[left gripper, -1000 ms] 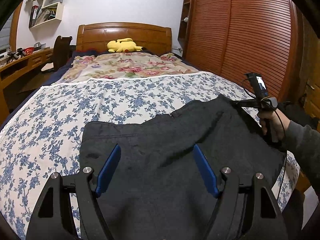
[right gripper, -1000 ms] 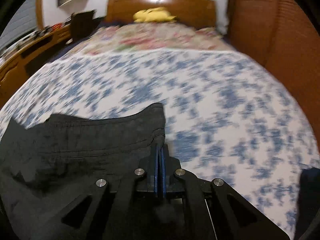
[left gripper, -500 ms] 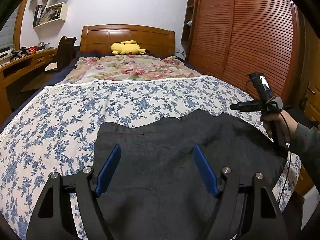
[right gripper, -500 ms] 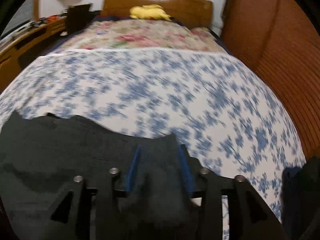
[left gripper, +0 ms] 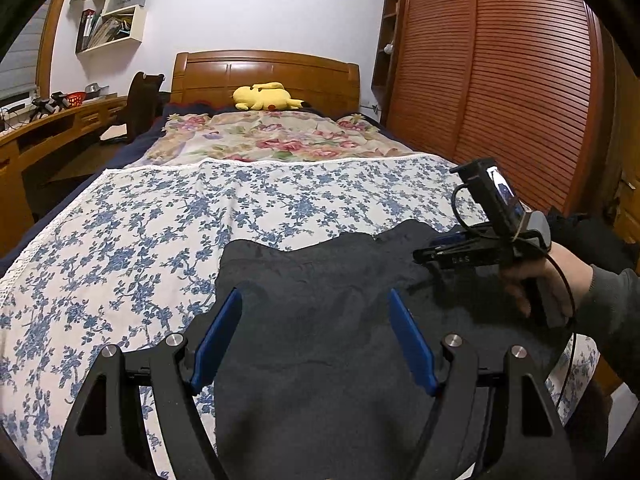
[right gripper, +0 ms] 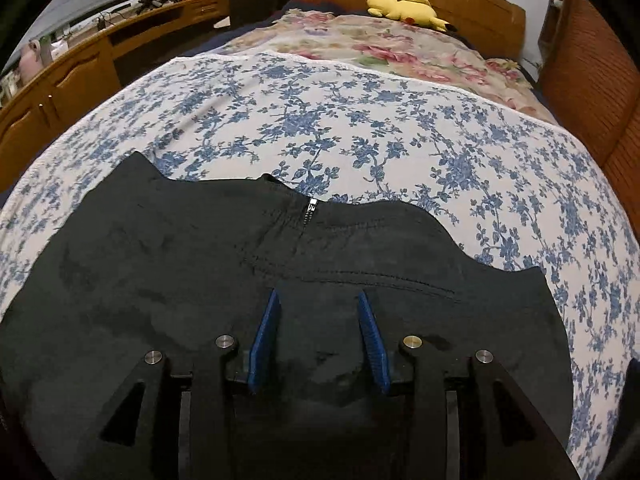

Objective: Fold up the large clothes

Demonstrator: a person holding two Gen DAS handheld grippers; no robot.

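So the dark trousers are lying spread out on the near end of the bed, on top of the blue-flowered white sheet. The waistband end faces the headboard, and the right wrist view shows the little metal zip pull right at the top edge, roughly in the middle. The fabric looks mostly flat with a few soft wrinkles and a wavy top edge.

Left gripper hangs over the near part of the trousers with its blue jaws standing wide apart, nothing between them but the cloth lying flat underneath. No pinch going on there.

Right gripper is over the cloth just below the waistband. Its jaws have just been opening and now sit partway apart, with the trousers under them but not clamped. In the left wrist view the same gripper shows at the right side of the garment, held by a hand in a grey sleeve.

Further up the bed there's a rose-patterned cover and a yellow plush toy by the headboard. Slatted wooden wardrobe doors run along the right, a wooden desk along the left.
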